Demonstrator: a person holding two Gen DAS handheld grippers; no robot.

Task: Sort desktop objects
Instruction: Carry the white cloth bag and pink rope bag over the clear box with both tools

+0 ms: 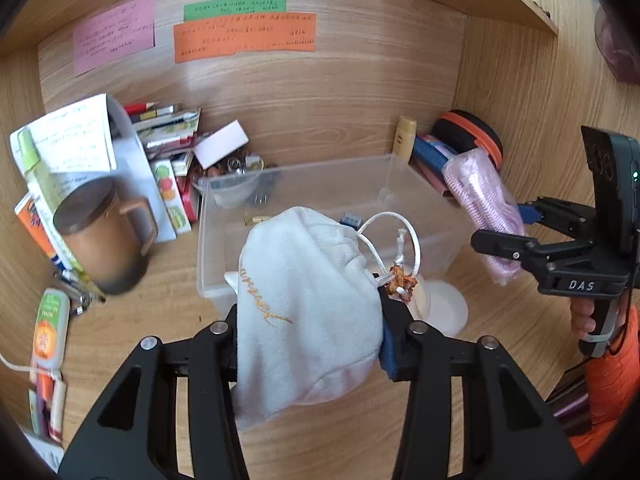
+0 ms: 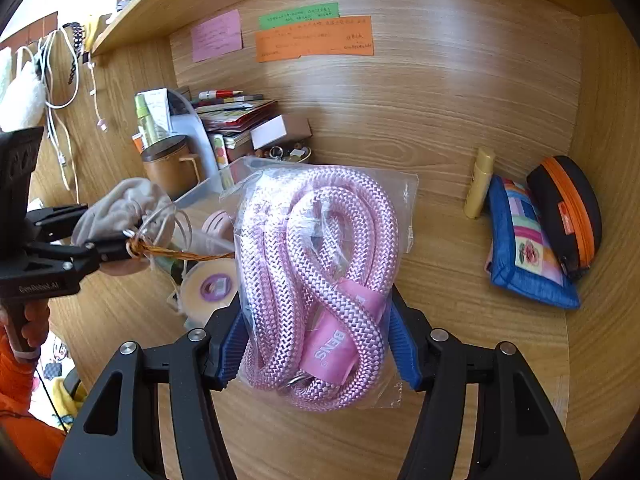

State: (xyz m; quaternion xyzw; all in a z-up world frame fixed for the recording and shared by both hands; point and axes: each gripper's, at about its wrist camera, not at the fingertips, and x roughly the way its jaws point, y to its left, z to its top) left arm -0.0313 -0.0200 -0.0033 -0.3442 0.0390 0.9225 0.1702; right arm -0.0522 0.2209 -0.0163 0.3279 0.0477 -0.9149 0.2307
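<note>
My left gripper (image 1: 310, 344) is shut on a white drawstring pouch (image 1: 304, 300) with gold lettering and a white cord, held above the near rim of a clear plastic bin (image 1: 224, 216). My right gripper (image 2: 316, 344) is shut on a bagged pink braided rope (image 2: 320, 264), held above the desk. In the left wrist view the rope (image 1: 480, 200) and right gripper (image 1: 508, 240) are at the right of the bin. In the right wrist view the pouch (image 2: 120, 208) and left gripper (image 2: 92, 240) are at the left.
A brown lidded mug (image 1: 104, 236), books and boxes (image 1: 168, 148) stand left of the bin. A yellow tube (image 2: 480, 184), a blue patchwork pouch (image 2: 524, 248) and a black-orange case (image 2: 568, 208) lie at the right wall. A tape roll (image 2: 212, 284) lies near the bin. Sticky notes (image 1: 244, 36) hang on the back panel.
</note>
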